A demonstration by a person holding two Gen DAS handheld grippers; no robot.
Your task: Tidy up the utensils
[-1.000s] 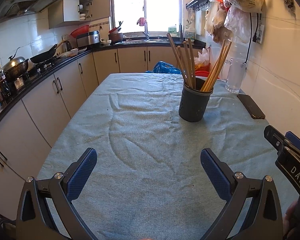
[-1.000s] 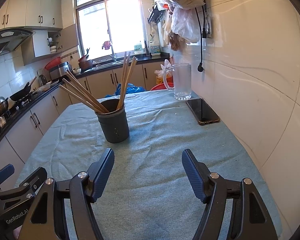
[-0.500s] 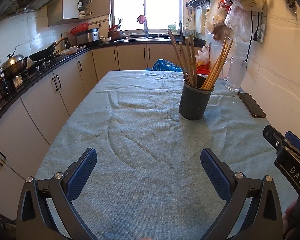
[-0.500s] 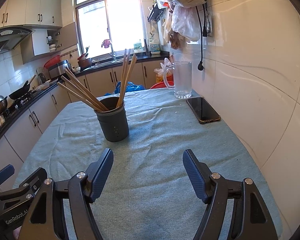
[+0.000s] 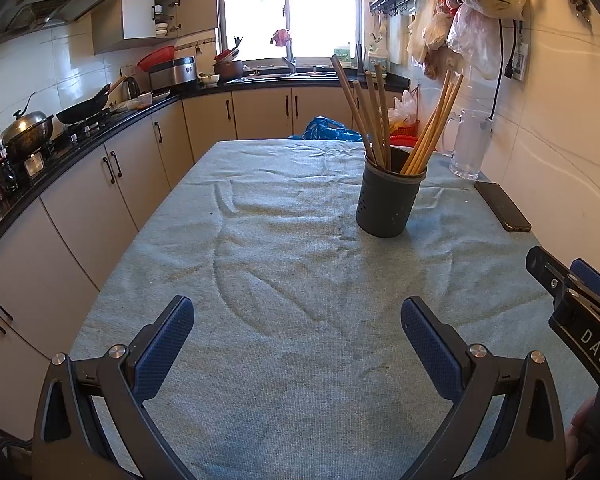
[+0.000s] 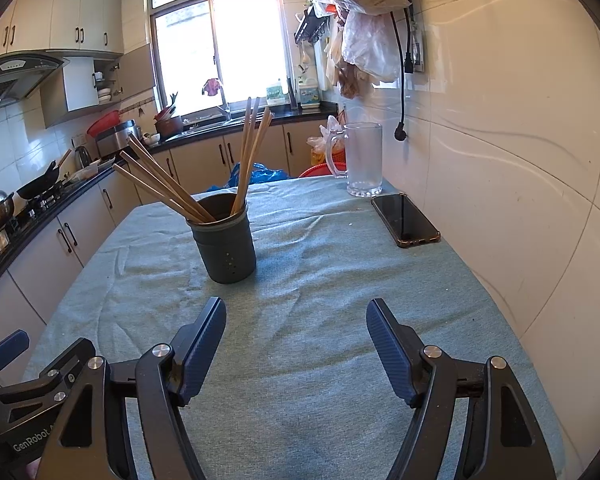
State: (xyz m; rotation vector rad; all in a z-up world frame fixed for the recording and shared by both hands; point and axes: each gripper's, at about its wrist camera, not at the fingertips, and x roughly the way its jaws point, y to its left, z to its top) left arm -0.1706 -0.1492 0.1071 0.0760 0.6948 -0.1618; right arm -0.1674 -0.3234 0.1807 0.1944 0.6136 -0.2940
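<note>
- Left wrist view: a table under a wrinkled grey-green cloth (image 5: 284, 280) is filling the frame ahead of the left tongs (image 5: 296, 332); the jaws are standing wide apart with only bare cloth between them.
- Kitchen counter with cream cabinets (image 5: 112, 184) is running along the left of the tongs; a bright window (image 5: 292, 8) is sitting straight ahead, a white tiled wall on the right.
- The dark utensil holder (image 5: 388, 200) is standing upright ahead and a little right of the left tongs, well apart from them; wooden chopsticks (image 5: 364, 116) are leaning out of it in two bunches.
- The right tongs (image 5: 572, 300) are showing at the right edge, lettered "DAS".
- A glass mug (image 5: 468, 144) and a dark phone (image 5: 500, 206) are lying beyond the holder, toward the wall.
- Right wrist view: the right tongs (image 6: 296, 340) are gaping apart over bare cloth (image 6: 308, 320), gripping nothing.
- The utensil holder (image 6: 226, 240) is standing ahead and slightly left of them, not touching; the chopsticks (image 6: 252, 156) are fanning left and upward.
- The left tongs (image 6: 28, 396) are showing at lower left, lettered "GenRobot".
- The phone (image 6: 404, 220) and glass mug (image 6: 362, 160) are sitting ahead to the right, by the wall; plastic bags (image 6: 364, 8) with unreadable print are hanging above.
</note>
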